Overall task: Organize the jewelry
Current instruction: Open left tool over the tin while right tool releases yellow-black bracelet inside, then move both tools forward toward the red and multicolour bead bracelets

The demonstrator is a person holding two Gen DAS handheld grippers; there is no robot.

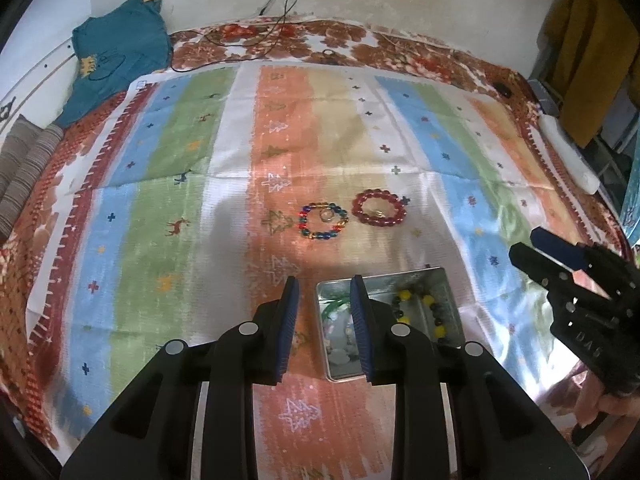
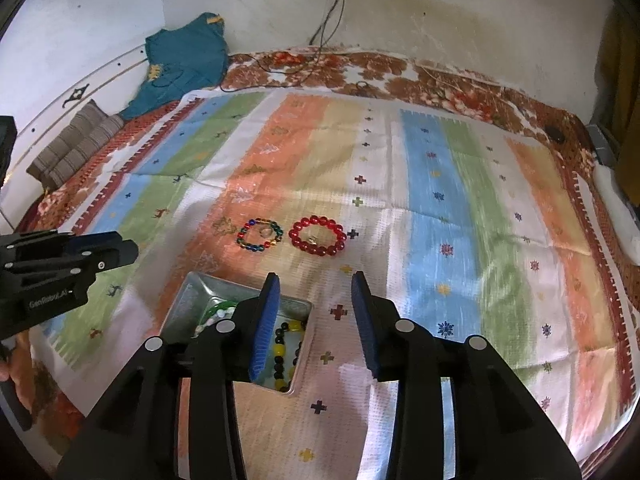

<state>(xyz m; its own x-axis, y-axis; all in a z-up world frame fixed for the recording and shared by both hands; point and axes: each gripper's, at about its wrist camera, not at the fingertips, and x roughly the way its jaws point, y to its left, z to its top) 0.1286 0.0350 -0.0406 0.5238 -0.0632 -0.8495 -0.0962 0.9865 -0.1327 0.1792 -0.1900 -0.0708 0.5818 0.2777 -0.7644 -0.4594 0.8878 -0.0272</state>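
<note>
A multicoloured bead bracelet point(image 1: 323, 221) point(image 2: 260, 234) and a red bead bracelet point(image 1: 379, 207) point(image 2: 318, 236) lie side by side on the striped mat point(image 1: 180, 200), each with a small metal piece inside its ring. Nearer to me stands an open metal tin point(image 1: 440, 278) point(image 2: 188, 296) holding a yellow-and-black bead bracelet point(image 1: 428, 308) point(image 2: 282, 344) and other pieces. My left gripper point(image 1: 324, 280) point(image 2: 128, 248) hovers open over the tin's left edge with nothing between its pads. My right gripper point(image 2: 316, 276) point(image 1: 528, 244) is open and empty, its left finger over the tin's right side.
A teal garment point(image 1: 120, 56) and striped cushions point(image 1: 28, 168) lie at the far left. Cables point(image 1: 280, 28) run down the back wall. A white long object point(image 1: 568, 152) and mustard cloth point(image 1: 588, 52) sit at the right edge. A hand point(image 1: 600, 408) holds the right gripper.
</note>
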